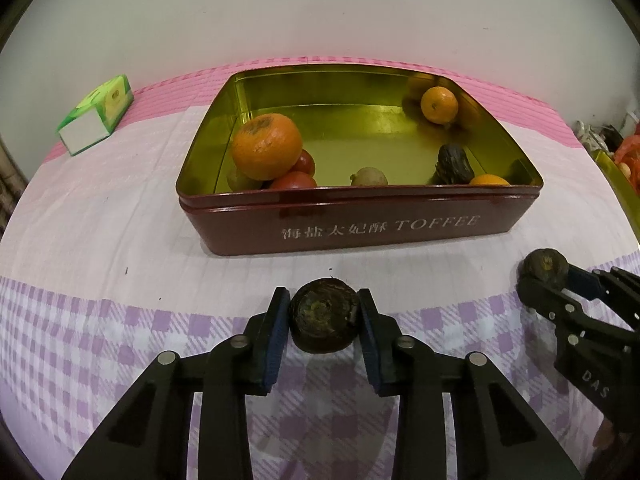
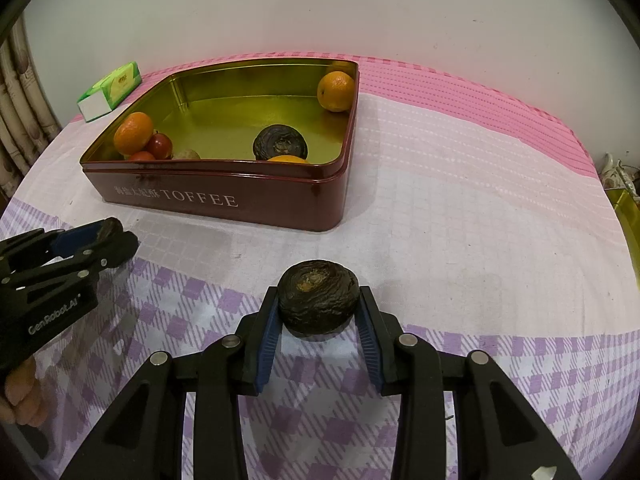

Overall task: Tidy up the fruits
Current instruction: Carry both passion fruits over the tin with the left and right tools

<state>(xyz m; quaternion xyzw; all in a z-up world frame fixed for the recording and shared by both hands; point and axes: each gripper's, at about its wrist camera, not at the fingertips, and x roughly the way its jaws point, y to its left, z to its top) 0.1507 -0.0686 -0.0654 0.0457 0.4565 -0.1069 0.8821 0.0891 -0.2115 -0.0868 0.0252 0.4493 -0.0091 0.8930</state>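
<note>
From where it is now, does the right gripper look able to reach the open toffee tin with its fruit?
Probably yes. The right gripper, shut on a dark shrivelled fruit, faces the toffee tin across bare tablecloth. The left gripper sits off to the side, out of its way.

A maroon tin (image 1: 360, 232) with gold inside sits on pink-and-lilac checked cloth (image 1: 120, 320) beside a green box (image 1: 100, 112).

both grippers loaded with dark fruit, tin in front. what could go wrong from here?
1. The left gripper pinches its dark fruit only at the fingertips; it may slip out during the lift.
2. The tin already holds oranges, tomatoes and another dark fruit; a drop could knock them.
3. The right gripper is close beside the left; moving together risks collision.
</note>
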